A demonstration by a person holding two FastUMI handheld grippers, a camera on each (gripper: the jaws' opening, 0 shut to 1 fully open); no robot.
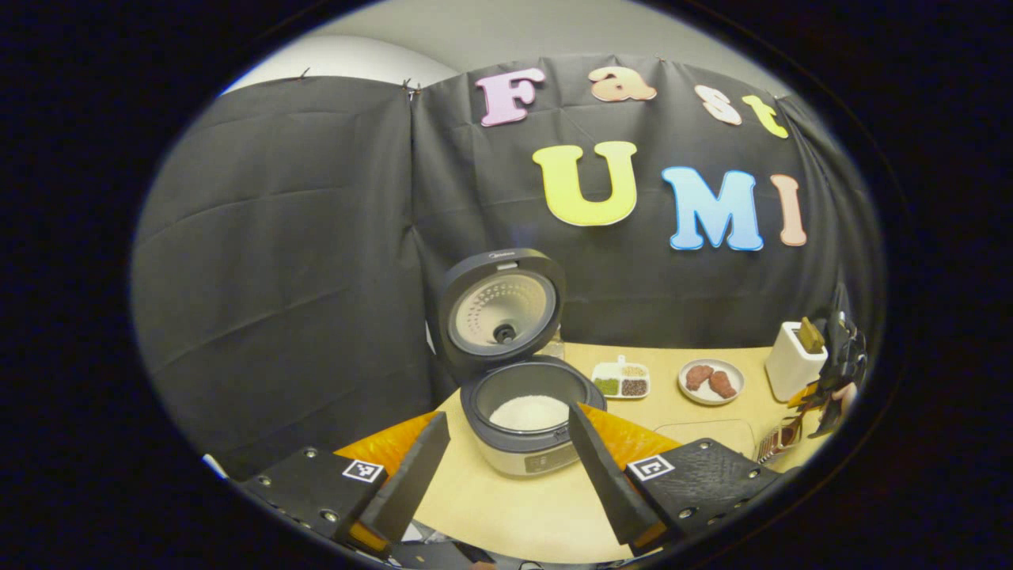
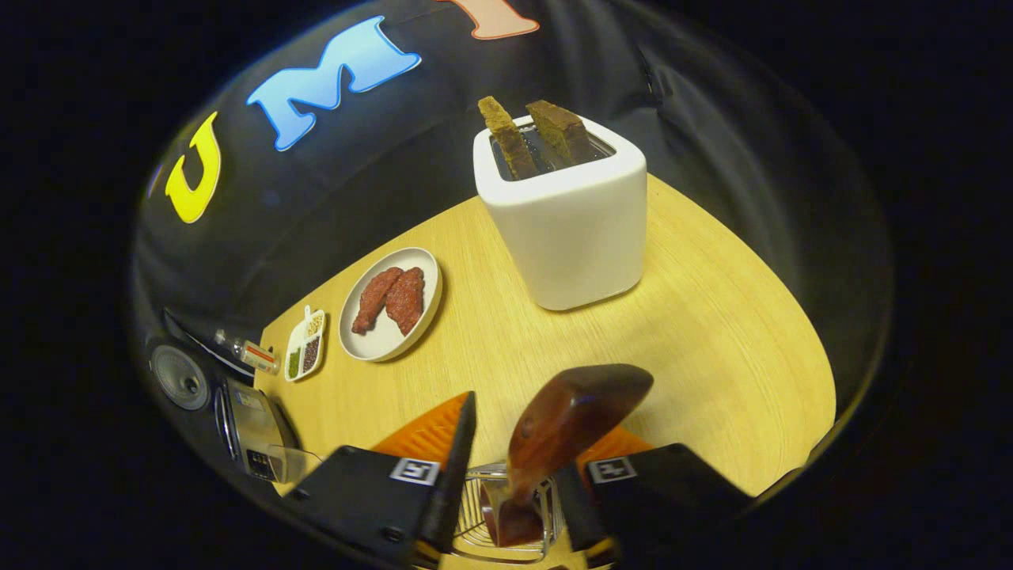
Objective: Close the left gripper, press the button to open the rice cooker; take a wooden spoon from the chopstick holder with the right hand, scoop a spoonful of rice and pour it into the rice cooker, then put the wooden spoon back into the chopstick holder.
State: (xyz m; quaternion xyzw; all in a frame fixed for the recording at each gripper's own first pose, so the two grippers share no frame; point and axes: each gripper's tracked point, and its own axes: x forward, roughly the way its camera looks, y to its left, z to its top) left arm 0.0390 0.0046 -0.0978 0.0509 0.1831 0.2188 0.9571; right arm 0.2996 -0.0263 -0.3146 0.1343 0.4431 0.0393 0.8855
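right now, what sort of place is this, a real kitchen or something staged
Most likely a staged kitchen corner in a recording booth, not a real kitchen. An open rice cooker, a toaster with bread and a plate of meat sit on one small wooden table, backed by black cloth.

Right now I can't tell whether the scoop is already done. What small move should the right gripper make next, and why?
Probably lift the right gripper straight up, clear of the wooden spoon. The spoon stands in the wire chopstick holder, one finger shows a gap beside it, and rice already lies in the open rice cooker.
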